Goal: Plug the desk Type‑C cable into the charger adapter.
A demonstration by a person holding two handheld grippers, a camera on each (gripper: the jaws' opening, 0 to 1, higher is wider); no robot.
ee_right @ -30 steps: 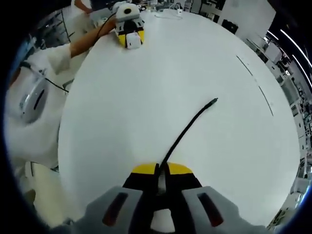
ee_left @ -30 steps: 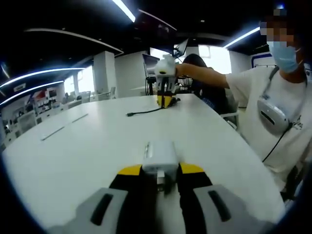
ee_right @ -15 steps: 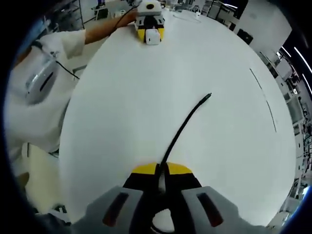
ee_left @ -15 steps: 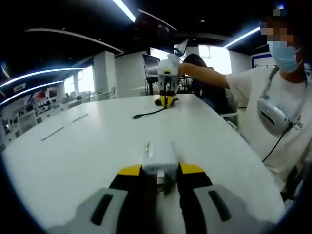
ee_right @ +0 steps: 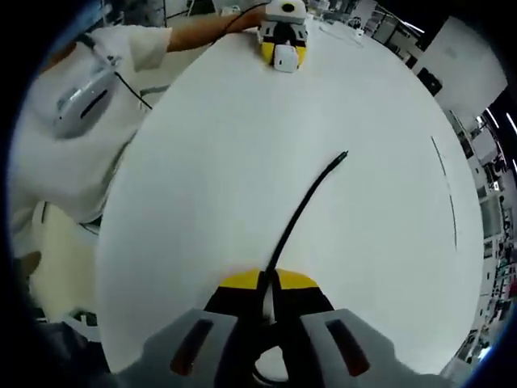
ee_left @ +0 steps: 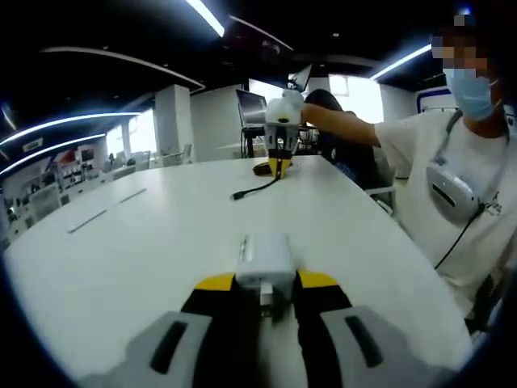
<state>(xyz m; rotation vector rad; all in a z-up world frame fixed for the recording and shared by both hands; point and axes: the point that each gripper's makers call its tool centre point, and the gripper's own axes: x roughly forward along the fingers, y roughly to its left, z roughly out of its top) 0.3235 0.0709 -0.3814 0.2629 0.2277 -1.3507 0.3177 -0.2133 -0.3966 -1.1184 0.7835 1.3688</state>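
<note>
In the left gripper view my left gripper (ee_left: 266,284) is shut on a white charger adapter (ee_left: 265,260), which sticks out forward over the table. Far across the table, my right gripper (ee_left: 279,164) points down with its jaws shut on a black Type‑C cable (ee_left: 257,188). The cable's free plug (ee_left: 237,196) trails to the left. In the right gripper view my right gripper (ee_right: 266,283) pinches the cable (ee_right: 299,214). The plug tip (ee_right: 343,155) lies ahead on the white top. The left gripper (ee_right: 283,48) with the adapter (ee_right: 283,58) is far off at the top.
A large round white table (ee_left: 121,250) carries everything. A person in a white shirt (ee_left: 452,178) stands at its right edge. Two thin strips (ee_left: 86,220) lie on the table at the left. Desks and chairs fill the room behind.
The right gripper has risen a little and moved right with the cable, dragging the plug along. The right gripper view has swung, so the left gripper sits further right in it. The left gripper is still.
</note>
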